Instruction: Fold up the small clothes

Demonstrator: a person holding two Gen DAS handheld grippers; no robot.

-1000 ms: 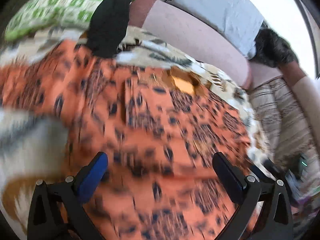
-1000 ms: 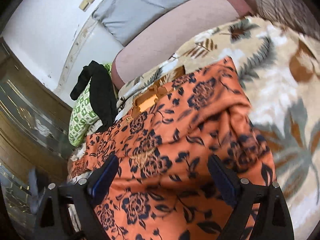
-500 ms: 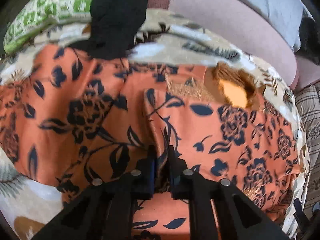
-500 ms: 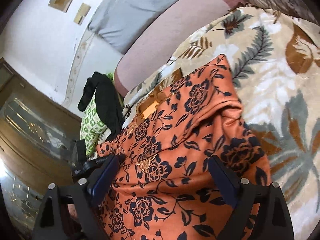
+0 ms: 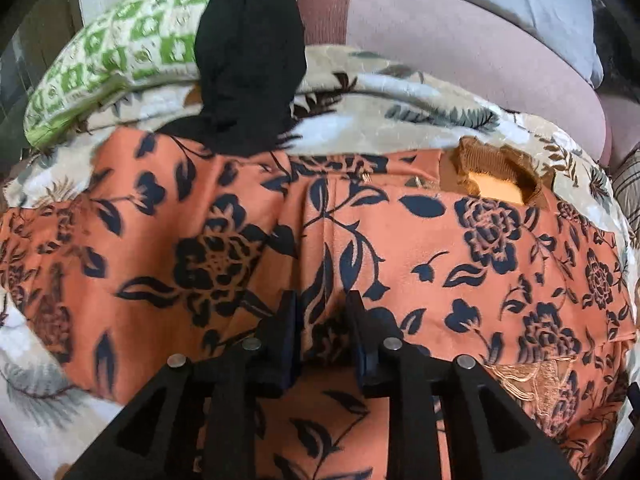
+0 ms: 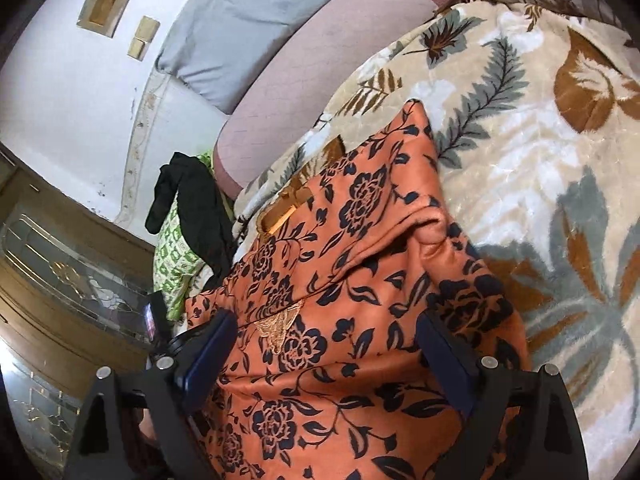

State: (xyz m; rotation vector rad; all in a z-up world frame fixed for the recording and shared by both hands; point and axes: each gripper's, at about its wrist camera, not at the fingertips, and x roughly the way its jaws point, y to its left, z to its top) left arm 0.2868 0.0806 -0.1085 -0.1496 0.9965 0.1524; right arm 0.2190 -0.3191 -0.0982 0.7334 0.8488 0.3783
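An orange garment (image 5: pixel 460 256) with a dark blue flower print lies spread on a leaf-patterned blanket (image 5: pixel 380 116). My left gripper (image 5: pixel 322 320) is shut on a raised fold of this garment near its front edge. In the right wrist view the same garment (image 6: pixel 360 288) lies partly folded over, with a rolled edge in the middle. My right gripper (image 6: pixel 326 354) is open, its blue-padded fingers straddling the garment just above it, holding nothing.
A black garment (image 5: pixel 248 52) drapes over a green-and-white pillow (image 5: pixel 116 52) at the back. A pink bolster (image 5: pixel 460 48) and a grey pillow (image 6: pixel 256 20) lie behind the blanket. A wooden glass-fronted cabinet (image 6: pixel 60 280) stands at the left.
My left gripper went from open above the garment to shut on a fold of it, then moved in closer. My right gripper stayed open and shifted slightly over the garment.
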